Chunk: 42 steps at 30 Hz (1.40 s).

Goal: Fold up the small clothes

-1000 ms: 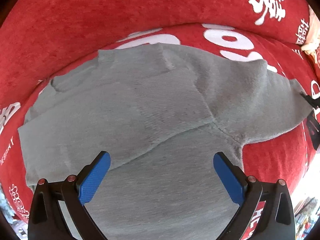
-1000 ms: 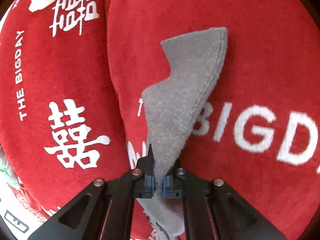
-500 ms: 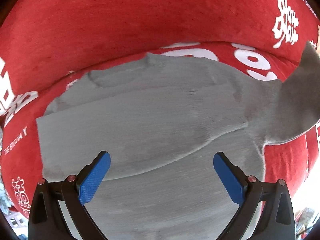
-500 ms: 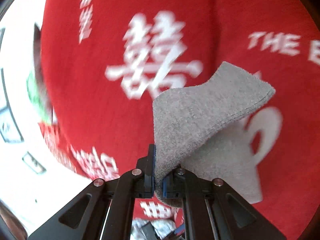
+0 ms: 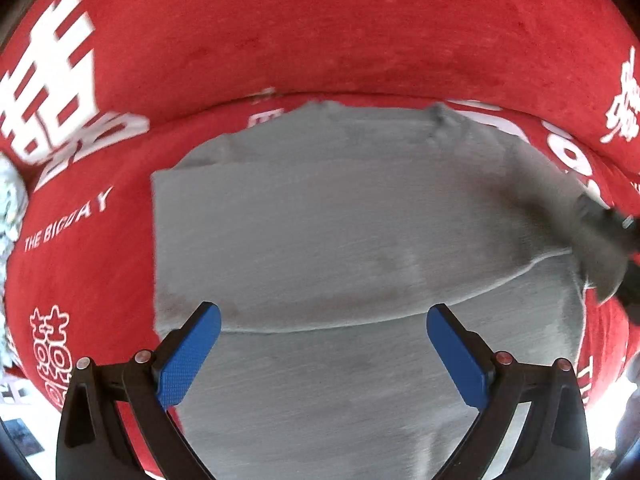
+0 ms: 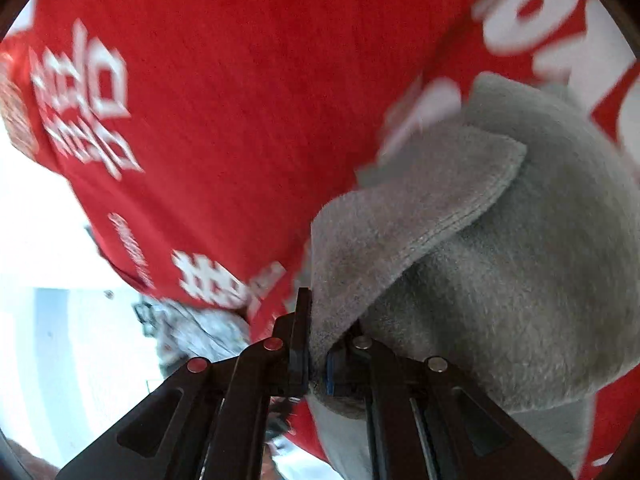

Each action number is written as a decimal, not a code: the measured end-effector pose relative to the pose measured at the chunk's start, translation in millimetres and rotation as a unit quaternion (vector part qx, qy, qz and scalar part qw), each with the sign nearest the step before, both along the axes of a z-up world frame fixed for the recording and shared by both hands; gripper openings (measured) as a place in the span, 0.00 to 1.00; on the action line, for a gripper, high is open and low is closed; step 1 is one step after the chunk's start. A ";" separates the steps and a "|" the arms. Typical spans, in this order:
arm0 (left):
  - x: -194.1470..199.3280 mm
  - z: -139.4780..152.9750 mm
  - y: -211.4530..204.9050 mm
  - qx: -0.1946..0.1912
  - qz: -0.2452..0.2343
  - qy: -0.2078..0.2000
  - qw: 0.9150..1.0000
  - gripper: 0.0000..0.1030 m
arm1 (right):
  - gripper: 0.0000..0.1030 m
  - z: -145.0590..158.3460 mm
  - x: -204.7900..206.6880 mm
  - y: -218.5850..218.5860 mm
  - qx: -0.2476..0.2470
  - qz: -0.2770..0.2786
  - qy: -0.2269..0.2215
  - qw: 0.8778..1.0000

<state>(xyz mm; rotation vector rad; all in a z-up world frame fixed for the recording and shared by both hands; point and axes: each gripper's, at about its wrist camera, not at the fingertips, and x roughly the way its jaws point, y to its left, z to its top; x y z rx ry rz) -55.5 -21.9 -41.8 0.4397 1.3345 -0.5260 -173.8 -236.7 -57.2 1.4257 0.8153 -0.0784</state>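
Below, left gripper [image 5: 323, 354] hanging wide apart, gripping nothing, over grey sweater [image 5: 340, 248] lying mid red sofa cover [image 5: 320, 40], then right gripper [image 6: 317, 364] pinching a sleeve [image 6: 404, 236], fabric curling above the sweater's body.

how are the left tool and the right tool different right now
The left tool is open, its blue fingers spread wide; the right tool is shut. The left tool holds nothing and hovers over the flat body of the grey top; the right tool pinches the top's sleeve and holds it raised off the red cover. Both have black frames and blue pads.
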 end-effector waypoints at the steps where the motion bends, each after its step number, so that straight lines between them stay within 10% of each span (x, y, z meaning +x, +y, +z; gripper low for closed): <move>1: 2.4 -0.9 6.9 0.000 0.004 0.001 1.000 1.00 | 0.10 -7.4 5.9 10.1 0.003 0.009 0.016 1.000; 6: 11.7 -11.4 36.7 0.000 0.026 0.013 1.000 1.00 | 0.18 -27.4 11.4 33.9 -0.008 0.028 0.090 0.996; 9: 15.4 -16.3 49.9 0.002 0.036 0.019 0.999 1.00 | 0.67 -25.1 -1.6 34.6 -0.015 0.029 0.113 0.993; 19: 27.1 -25.2 63.4 -0.002 0.056 0.022 0.998 1.00 | 0.67 18.8 -55.5 8.2 -0.053 -0.044 0.117 0.991; 24: 26.2 -20.0 59.5 -0.016 0.060 0.023 0.998 1.00 | 0.64 -24.0 -22.4 7.8 -0.009 -0.060 0.147 0.987; 27: 28.5 -14.2 66.4 -0.032 0.064 0.030 0.997 1.00 | 0.07 -37.5 -10.1 8.4 0.026 -0.088 0.137 0.986; 29: 32.9 -11.1 75.0 -0.047 0.068 0.035 0.996 1.00 | 0.07 -14.7 4.9 8.8 -0.013 -0.094 0.103 0.990; 35: 58.2 -2.9 105.7 -0.106 0.106 0.060 0.987 1.00 | 0.07 48.6 88.5 53.0 -0.172 0.073 0.051 0.981; 42: 73.9 -17.9 106.8 -0.135 0.122 0.101 0.978 1.00 | 0.14 -5.2 133.7 139.3 -0.227 0.247 0.134 0.932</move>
